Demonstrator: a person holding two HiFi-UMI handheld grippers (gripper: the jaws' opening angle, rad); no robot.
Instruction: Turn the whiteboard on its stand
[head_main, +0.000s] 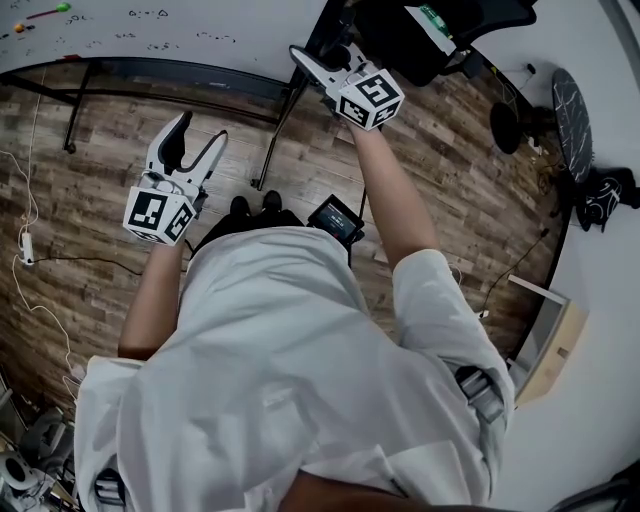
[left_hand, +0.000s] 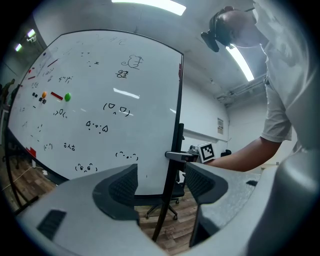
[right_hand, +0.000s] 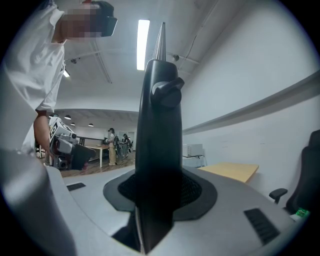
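Right gripper (right_hand: 159, 192) is the one in play: its jaws are clamped on the black upright (right_hand: 160, 100) at the right-hand edge of the whiteboard (left_hand: 100, 100), and that upright runs vertically, straight up between the pads. The board stands ahead of the person, its drawn-on face turned toward the left gripper (left_hand: 160, 182), which hangs back, well apart from the board, jaws wide and nothing in them. So the right hand is the nearer one by far, already on the edge. A swing about that vertical line looks like the move to come.
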